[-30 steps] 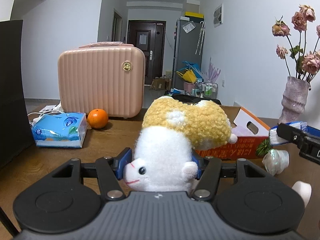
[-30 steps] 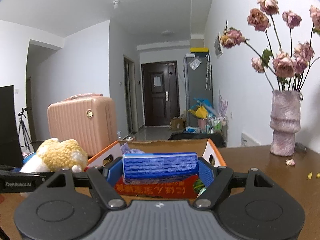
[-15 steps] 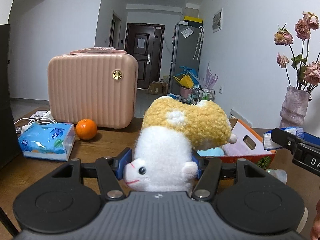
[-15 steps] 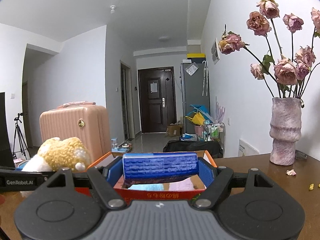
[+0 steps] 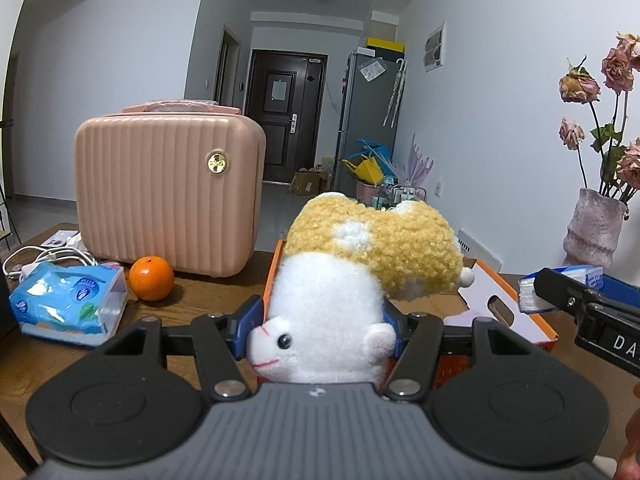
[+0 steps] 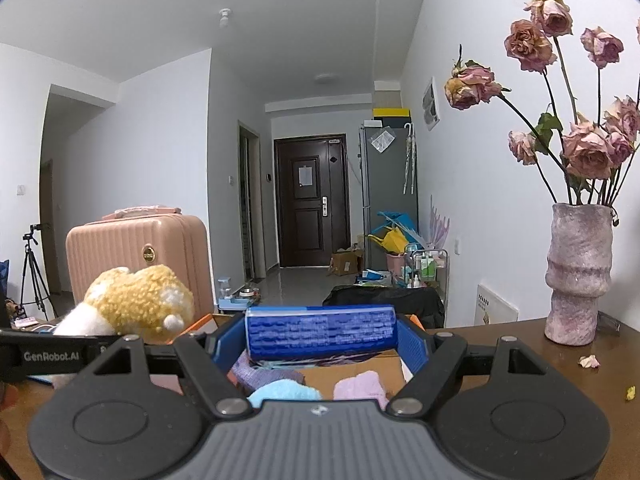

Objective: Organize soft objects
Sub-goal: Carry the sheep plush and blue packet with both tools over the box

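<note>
My left gripper [image 5: 320,320] is shut on a white and yellow plush toy [image 5: 360,256] and holds it above the left side of an orange cardboard box [image 5: 508,300]. The toy also shows at the left of the right wrist view [image 6: 136,300]. My right gripper [image 6: 320,340] is shut on a blue tissue pack [image 6: 320,330] and holds it over the open box [image 6: 360,372]. Inside the box lie blue [image 6: 284,394], pink [image 6: 360,388] and purple [image 6: 260,372] soft items.
A pink suitcase [image 5: 168,192] stands at the back left of the wooden table [image 5: 200,288]. An orange [image 5: 151,278] and a blue tissue packet [image 5: 68,304] lie before it. A vase with dried roses [image 6: 580,276] stands at the right.
Both grippers have risen and moved forward over the box with their loads. The box interior with its soft items has come into the right wrist view.
</note>
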Demonstrator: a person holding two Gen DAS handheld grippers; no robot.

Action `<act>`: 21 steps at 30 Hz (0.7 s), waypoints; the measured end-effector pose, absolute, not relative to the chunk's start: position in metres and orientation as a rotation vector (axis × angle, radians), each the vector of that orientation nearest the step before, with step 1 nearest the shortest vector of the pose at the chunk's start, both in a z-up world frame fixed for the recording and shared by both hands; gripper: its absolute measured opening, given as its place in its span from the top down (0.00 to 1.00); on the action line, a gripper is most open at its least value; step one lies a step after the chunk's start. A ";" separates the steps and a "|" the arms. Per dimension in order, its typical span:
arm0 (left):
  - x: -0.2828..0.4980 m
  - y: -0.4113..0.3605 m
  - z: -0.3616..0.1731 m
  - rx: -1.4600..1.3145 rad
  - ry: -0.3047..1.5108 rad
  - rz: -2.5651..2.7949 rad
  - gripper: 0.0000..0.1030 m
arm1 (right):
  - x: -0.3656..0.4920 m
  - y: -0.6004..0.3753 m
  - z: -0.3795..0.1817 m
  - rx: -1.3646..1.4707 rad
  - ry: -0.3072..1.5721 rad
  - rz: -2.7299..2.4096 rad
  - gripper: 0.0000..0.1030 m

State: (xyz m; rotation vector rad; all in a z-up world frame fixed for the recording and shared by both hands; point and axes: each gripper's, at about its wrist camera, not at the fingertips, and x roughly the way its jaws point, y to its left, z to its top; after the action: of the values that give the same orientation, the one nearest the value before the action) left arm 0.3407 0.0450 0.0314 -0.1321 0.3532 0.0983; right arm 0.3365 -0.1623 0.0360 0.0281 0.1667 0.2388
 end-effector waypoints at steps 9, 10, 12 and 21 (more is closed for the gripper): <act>0.369 0.044 0.031 -0.123 0.350 0.089 0.41 | 0.360 -0.155 0.037 0.011 0.180 0.224 0.25; 0.372 0.044 0.031 -0.123 0.350 0.089 0.41 | 0.364 -0.154 0.037 0.010 0.183 0.223 0.25; 0.379 0.044 0.031 -0.121 0.350 0.088 0.41 | 0.370 -0.152 0.036 0.006 0.189 0.219 0.25; 0.407 0.038 0.025 -0.101 0.364 0.073 0.41 | 0.401 -0.149 0.038 -0.015 0.218 0.192 0.25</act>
State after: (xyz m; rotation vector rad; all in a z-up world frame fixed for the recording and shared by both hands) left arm 0.4072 0.0378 0.0252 -0.1012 0.3640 0.0730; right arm 0.4012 -0.1494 0.0377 -0.0152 0.2180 0.1919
